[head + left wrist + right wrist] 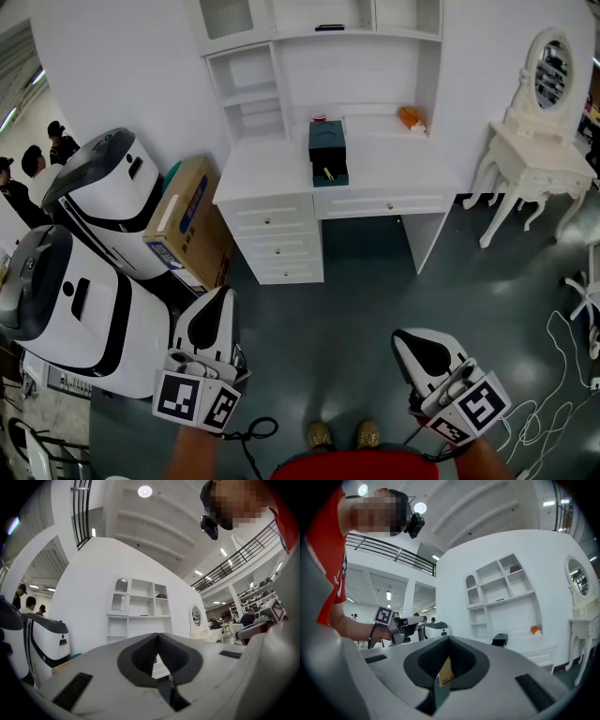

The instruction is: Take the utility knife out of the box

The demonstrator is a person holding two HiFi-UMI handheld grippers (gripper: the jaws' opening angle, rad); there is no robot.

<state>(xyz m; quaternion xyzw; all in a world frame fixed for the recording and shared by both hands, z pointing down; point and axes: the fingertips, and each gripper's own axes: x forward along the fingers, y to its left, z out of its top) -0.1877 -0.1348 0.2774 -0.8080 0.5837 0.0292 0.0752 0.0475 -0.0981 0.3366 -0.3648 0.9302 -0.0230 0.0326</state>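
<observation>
**A:** Where's the thing we're after?

**B:** Upper middle of the head view. A dark box (327,139) stands on the white desk (267,173). In its open lower part lies a small yellow object that I take for the utility knife (327,173), though it's too small to be sure.

**A:** And the claws?

**B:** Both sit low in the frame, well apart from the desk. The left gripper (217,302) is at lower left and the right gripper (409,343) at lower right. In each gripper view the jaw tips meet and nothing is pinched between them. The brown patch showing through the hollow behind the right gripper's tips is the cardboard carton (187,220). It stands far off beside the desk and isn't being held.

**A:** So which step is this?

**B:** The approach, I'd judge. The knife lies in the box and nothing has been touched.

**A:** What does the next move call for?

**B:** Closing the stretch of floor to the desk comes first. Then one claw parts its jaws and lines them up across the yellow handle. The open part of the box looks narrow, so that claw should come in squarely from the front. The box looks light, so the other claw may need to steady it against sliding.
</observation>
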